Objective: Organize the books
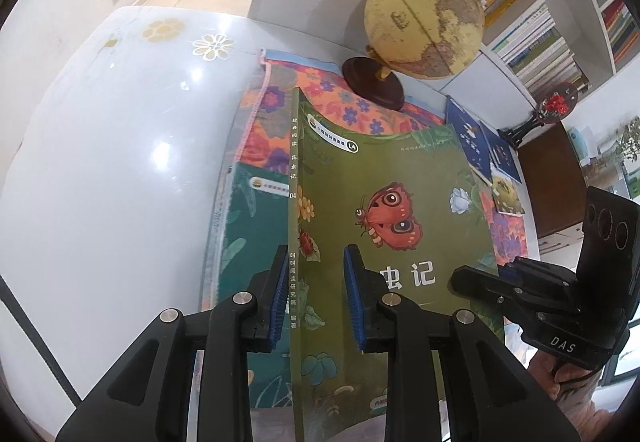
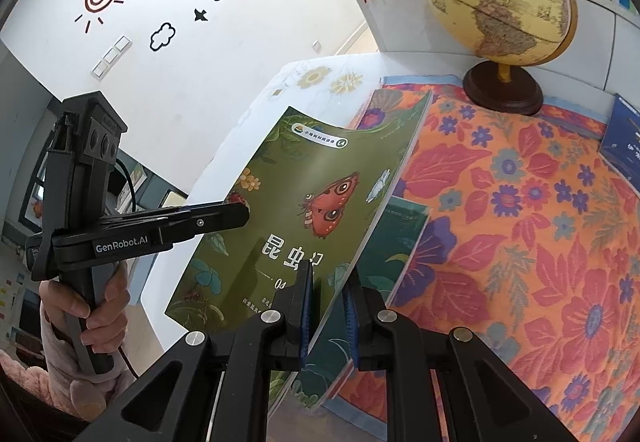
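An olive-green book (image 1: 400, 182) with a red butterfly on its cover is held tilted above the table by both grippers. My left gripper (image 1: 316, 294) is shut on its spine edge, blue pads on either side. In the right wrist view the same book (image 2: 304, 162) has its opposite edge clamped in my right gripper (image 2: 328, 310), and the left gripper (image 2: 240, 212) bites the far edge. The right gripper (image 1: 464, 278) also shows at the book's right edge. Under the lifted book a teal-green book (image 1: 248, 242) (image 2: 400, 234) lies flat.
An orange floral cloth (image 2: 520, 222) covers part of the white table (image 1: 100, 162). A yellow globe (image 1: 424, 22) on a dark round base stands at the cloth's far end. Dark blue books (image 1: 472, 138) lie to the right. A filled bookshelf (image 1: 540, 42) rises behind.
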Demonstrator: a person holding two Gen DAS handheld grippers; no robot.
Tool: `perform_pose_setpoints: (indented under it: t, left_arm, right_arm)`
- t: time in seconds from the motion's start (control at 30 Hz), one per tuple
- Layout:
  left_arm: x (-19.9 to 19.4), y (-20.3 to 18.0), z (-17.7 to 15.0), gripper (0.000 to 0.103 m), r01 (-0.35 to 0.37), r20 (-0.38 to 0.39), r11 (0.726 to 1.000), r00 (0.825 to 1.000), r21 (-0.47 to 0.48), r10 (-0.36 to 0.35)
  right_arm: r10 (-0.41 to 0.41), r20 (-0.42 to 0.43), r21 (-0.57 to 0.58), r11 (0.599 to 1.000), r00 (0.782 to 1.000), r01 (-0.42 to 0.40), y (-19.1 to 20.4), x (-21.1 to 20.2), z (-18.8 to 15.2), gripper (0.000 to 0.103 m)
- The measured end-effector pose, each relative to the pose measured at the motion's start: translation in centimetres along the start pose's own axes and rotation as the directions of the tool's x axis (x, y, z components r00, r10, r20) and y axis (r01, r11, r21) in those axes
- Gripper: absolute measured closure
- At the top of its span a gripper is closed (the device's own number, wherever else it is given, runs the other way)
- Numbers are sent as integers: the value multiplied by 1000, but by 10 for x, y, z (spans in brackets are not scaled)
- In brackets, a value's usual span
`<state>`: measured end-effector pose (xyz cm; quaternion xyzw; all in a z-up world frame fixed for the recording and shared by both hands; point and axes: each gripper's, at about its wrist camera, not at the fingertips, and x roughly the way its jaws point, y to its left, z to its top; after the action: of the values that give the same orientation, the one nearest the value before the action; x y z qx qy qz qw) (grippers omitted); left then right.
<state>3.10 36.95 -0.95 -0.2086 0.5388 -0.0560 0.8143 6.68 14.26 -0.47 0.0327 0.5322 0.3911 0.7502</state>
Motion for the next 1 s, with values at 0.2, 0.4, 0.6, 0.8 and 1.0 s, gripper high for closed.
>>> perform_pose_setpoints:
  t: [0.2, 0.4, 0.6, 0.8, 1.0]
  left_arm:
    - [14, 15, -8, 81, -35, -27, 999, 999, 2, 35]
    - [30, 29, -17, 81, -26, -74, 999, 997, -29, 24]
    - [31, 35, -18, 81, -21, -80, 999, 997, -34, 19]
    - [39, 40, -20, 81, -24, -98, 999, 995, -30, 21]
    - [48, 44, -23, 81, -31, -120, 999, 992, -41, 25]
  right_arm:
    - [11, -24, 16, 1000, 1000, -11, 4, 23, -7, 88]
    - [10, -58, 57, 998, 998, -6, 1, 44, -18, 88]
    - [13, -78, 75, 997, 997, -7, 1, 52, -22, 88]
    - [12, -86, 88, 996, 996, -5, -1, 57, -23, 88]
    - [-6, -118, 125, 992, 993, 21, -7, 68, -33, 87]
